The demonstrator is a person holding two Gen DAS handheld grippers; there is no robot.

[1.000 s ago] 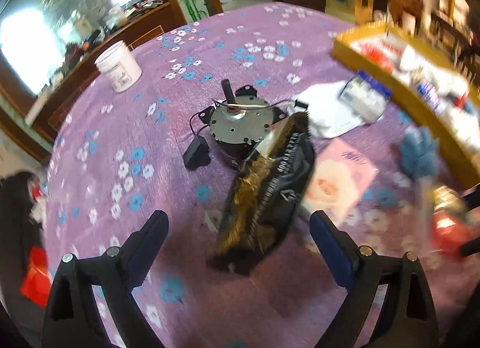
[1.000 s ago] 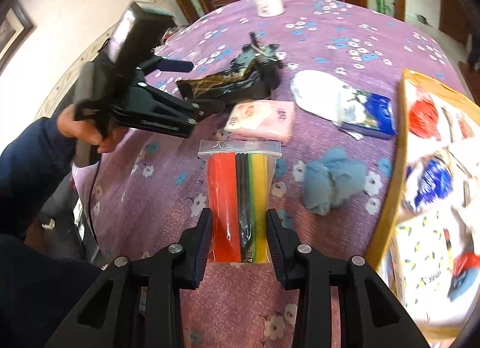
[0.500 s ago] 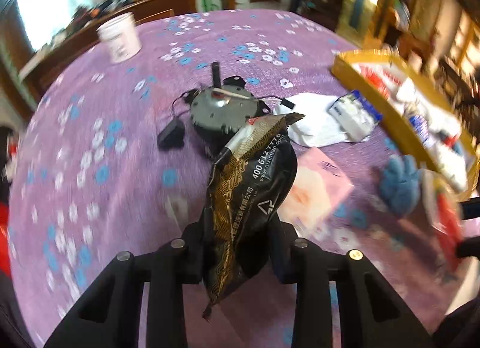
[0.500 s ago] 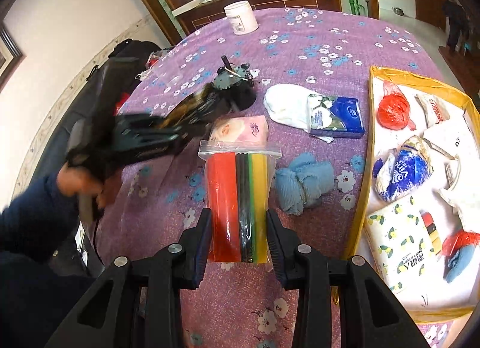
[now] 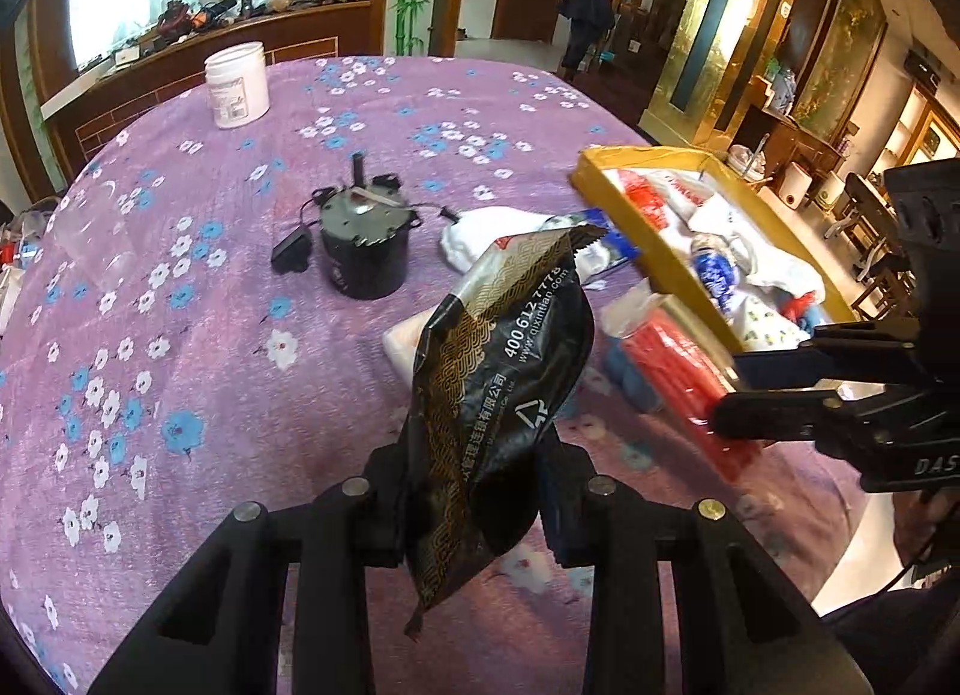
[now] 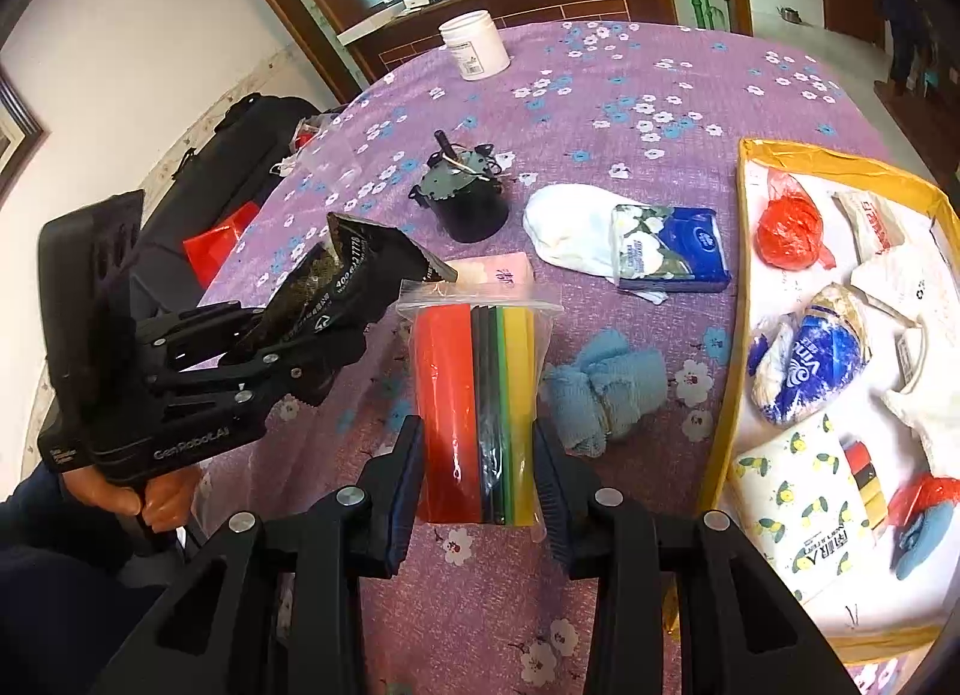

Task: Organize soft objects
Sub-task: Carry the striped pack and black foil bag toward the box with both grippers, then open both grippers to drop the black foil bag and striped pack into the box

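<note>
My left gripper is shut on a black and gold foil packet, held above the purple flowered tablecloth; the right wrist view shows that same gripper and packet at the left. My right gripper is shut on a clear zip bag of red, black, green and yellow strips, seen in the left wrist view as a red bag. A yellow-rimmed tray at the right holds several soft items. A blue cloth, a tissue pack and a pink packet lie on the table.
A black motor with a wired plug stands mid-table, a white tub at the far side. A white cloth lies under the tissue pack. A person's hand grips the left tool. A black bag sits beyond the table's left edge.
My left gripper closed on the foil packet and lifted it off the table, moving right toward the tray. My right gripper kept its hold on the zip bag and rose slightly.
</note>
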